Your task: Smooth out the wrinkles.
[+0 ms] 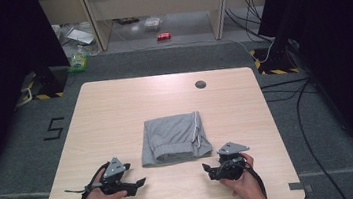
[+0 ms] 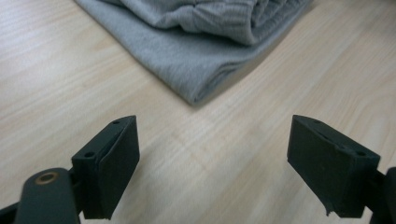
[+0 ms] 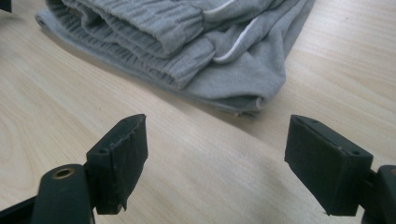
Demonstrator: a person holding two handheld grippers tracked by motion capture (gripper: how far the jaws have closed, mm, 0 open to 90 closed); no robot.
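Both tongs, left tongs [image 1: 141, 182] and right tongs [image 1: 206, 168], gape wide and empty just short of my folded grey shorts [image 1: 175, 137] mid-desk [image 1: 115, 111], near hem running crosswise between them, right nearer.

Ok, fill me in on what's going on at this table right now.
A person sits at a wooden table with a gripper in each hand. A folded pair of grey shorts lies in the middle. The left gripper and right gripper sit near the table's front edge, one at each near corner of the shorts, both with jaws open and nothing between them. Neither touches the fabric.
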